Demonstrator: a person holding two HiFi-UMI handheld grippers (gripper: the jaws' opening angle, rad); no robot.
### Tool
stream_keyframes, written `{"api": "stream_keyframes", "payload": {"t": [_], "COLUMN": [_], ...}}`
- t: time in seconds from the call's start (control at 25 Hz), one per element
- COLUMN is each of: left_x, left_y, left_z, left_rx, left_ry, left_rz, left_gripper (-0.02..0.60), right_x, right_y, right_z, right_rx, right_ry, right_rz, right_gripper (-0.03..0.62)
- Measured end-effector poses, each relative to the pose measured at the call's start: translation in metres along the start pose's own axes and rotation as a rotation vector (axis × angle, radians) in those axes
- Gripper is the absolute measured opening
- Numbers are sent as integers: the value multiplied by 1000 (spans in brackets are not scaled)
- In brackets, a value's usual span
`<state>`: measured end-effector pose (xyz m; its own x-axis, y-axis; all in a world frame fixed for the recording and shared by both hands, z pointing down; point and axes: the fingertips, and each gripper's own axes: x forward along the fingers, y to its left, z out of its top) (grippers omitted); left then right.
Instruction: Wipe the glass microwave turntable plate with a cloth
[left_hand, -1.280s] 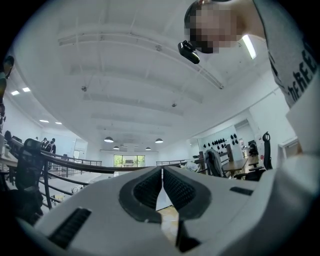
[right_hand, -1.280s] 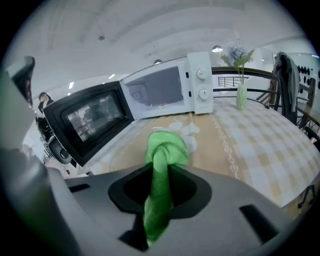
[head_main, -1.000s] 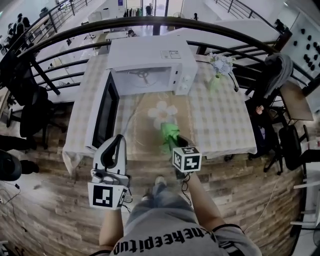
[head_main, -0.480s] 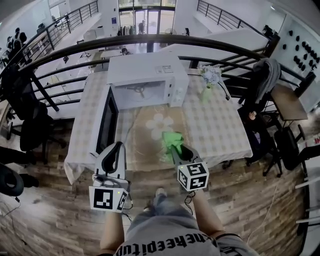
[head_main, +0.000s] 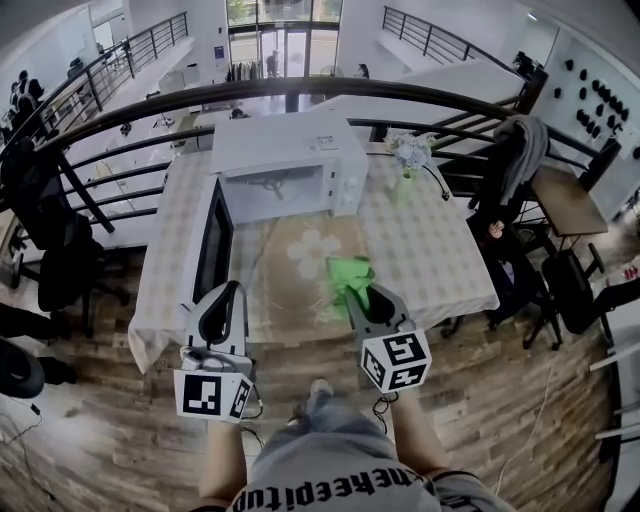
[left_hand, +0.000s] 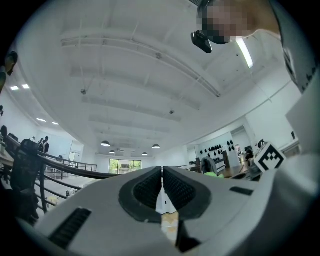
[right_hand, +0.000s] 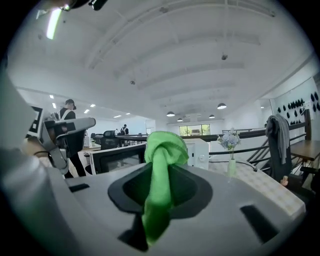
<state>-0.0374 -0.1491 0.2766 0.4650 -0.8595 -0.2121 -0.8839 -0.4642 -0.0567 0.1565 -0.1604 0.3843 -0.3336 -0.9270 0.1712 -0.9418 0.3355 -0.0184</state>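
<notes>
1. Clearly, the cloth (right_hand: 164, 146) is bright green. It is squeezed into one thick rope between the pads of the right gripper (right_hand: 160, 192), and its free end makes a rounded knot-like bunch above the jaw tips.
2. Its surface looks soft and matte, like microfibre, with deep folds. The pads (right_hand: 192, 187) around it are dark and look rubbery, set in smooth grey plastic shells.
3. In the right gripper view the long axis of the cloth runs along the jaws, from the gap at the bottom up to the bunch.
4. In the head view the cloth (head_main: 349, 277) points away from the person, toward the microwave (head_main: 285, 150). It is over the near part of the table (head_main: 440, 250); whether it touches the table cannot be told.
5. The right gripper (head_main: 356, 296) is closed firmly on the cloth.
6. The left gripper (left_hand: 161, 189) has its ribbed pads pressed together with only a thin line between them, and nothing is held there. In the head view this left gripper (head_main: 233, 288) is at the near table edge, beside the open microwave door (head_main: 214, 245).
7. The microwave is a white box, and its cavity faces the person.
8. The glass plate cannot be made out with certainty; a pale flower-shaped form (head_main: 313, 250) lies on the checked tablecloth before the microwave.
</notes>
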Motion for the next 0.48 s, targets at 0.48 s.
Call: {"api": "stream_keyframes", "payload": {"t": [0.48], "left_x": [-9], "left_y": [-4], "left_z": [12], "left_rx": [9], "left_ry": [-5], "left_rz": [-17], "left_gripper": [12], "right_x": [-33], "right_y": [12], "right_z": [45], "right_rx": [-53], "right_ry": [-109], "right_rz": [-33], "right_gripper": [95]}}
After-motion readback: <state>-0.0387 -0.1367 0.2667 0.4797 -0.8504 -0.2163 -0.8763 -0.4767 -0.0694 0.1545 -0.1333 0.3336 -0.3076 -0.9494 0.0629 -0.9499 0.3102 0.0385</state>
